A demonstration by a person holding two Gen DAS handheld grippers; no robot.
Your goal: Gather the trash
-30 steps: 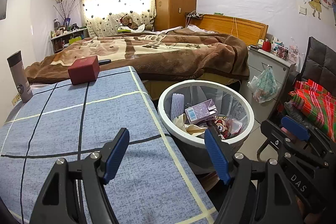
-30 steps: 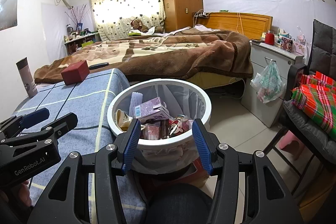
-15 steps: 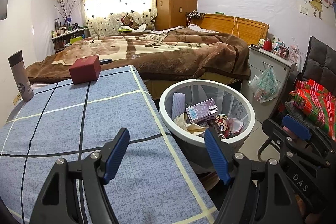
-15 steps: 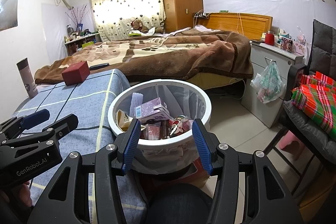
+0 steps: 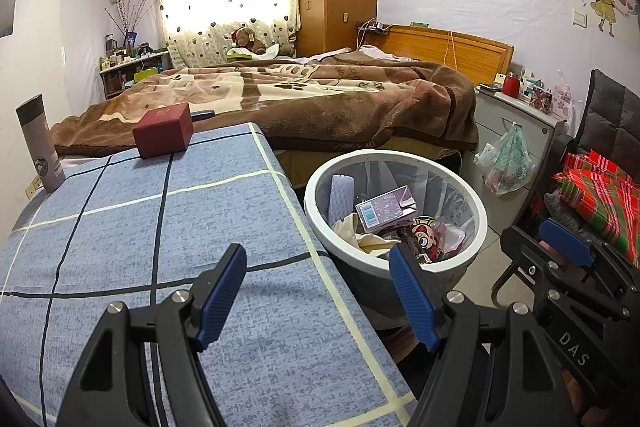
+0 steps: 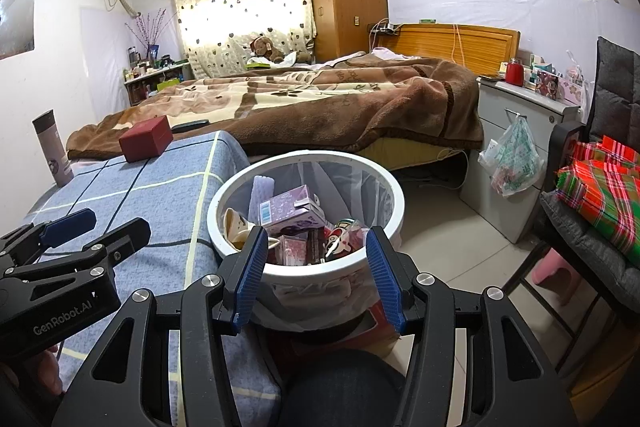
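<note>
Left gripper (image 6: 68, 231), lower left, reads "GenRobot.AI"; right gripper (image 5: 560, 247), lower right, reads "DAS". Both jaws wide, empty.

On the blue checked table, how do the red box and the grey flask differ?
The red box is squat, dark red and square-cornered; the grey flask is tall, slim, round, with a darker cap. The box sits near the table's far edge by the bed; the flask stands upright at the left edge by the wall. Both rest on the table, untouched by either gripper.
</note>
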